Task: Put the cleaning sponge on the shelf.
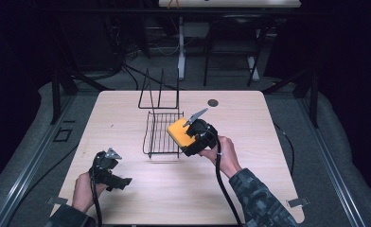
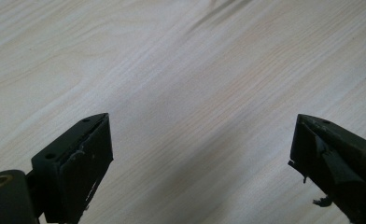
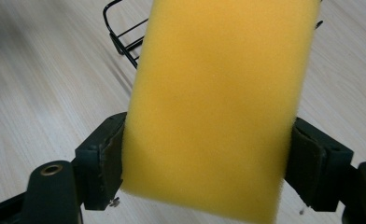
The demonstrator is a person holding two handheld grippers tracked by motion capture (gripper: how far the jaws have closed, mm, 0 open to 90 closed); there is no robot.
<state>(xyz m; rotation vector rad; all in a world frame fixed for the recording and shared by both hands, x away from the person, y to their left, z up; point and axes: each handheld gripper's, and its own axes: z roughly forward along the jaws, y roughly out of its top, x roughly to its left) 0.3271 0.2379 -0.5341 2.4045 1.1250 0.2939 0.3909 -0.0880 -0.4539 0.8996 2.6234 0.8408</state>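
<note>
Right gripper view: right gripper (image 3: 204,154) clamps yellow sponge (image 3: 218,102), seemingly over wire rack (image 1: 162,135); left gripper (image 2: 200,158) gapes.

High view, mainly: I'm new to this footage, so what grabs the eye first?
The yellow sponge, the one bright thing, clamped in the right tongs at the right edge of the black wire rack mid-table. Next, the left tongs, open and idle over bare wood at the near left of the pale table.
</note>
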